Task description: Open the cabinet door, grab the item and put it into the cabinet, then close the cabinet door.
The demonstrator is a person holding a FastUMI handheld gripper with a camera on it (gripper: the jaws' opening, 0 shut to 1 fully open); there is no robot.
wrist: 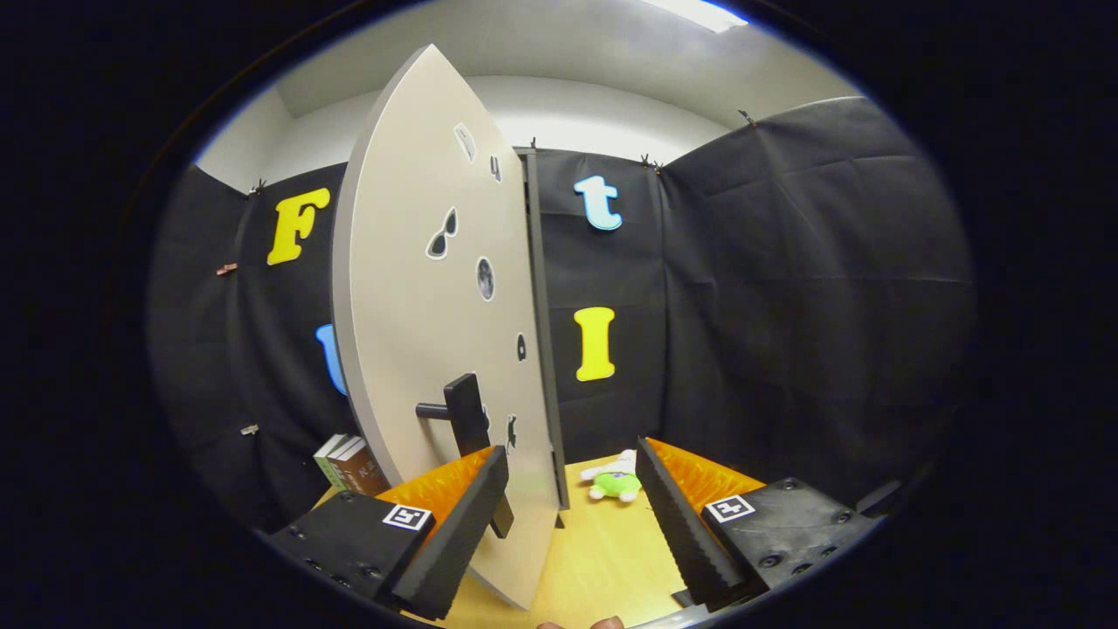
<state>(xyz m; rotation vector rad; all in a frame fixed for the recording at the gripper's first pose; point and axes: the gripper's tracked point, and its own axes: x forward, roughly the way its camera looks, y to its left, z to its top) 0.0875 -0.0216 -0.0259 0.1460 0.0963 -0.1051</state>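
Cabinet door (428, 332), pale and dotted with small stickers, stands swung out on its hinge and seen nearly edge-on, its free edge running down between your gripper (568, 515) fingers. The black lever handle (458, 411) juts from the door face just above the left finger (454, 524), which sits close against the door; contact cannot be confirmed. The right finger (686, 515) stands well apart from the door, so the jaws are spread wide and grip nothing. Beyond the fingers, on the wooden table (603, 559), lies the item to be stowed: a small green and white plush toy (616, 480), ahead and slightly toward the right finger, past the door's edge. Its long axis runs roughly crosswise to your fingers. Books (345, 467) stand behind the door on its far side. With the door judged open, your next move likely turns on steering right of the door edge toward the toy.
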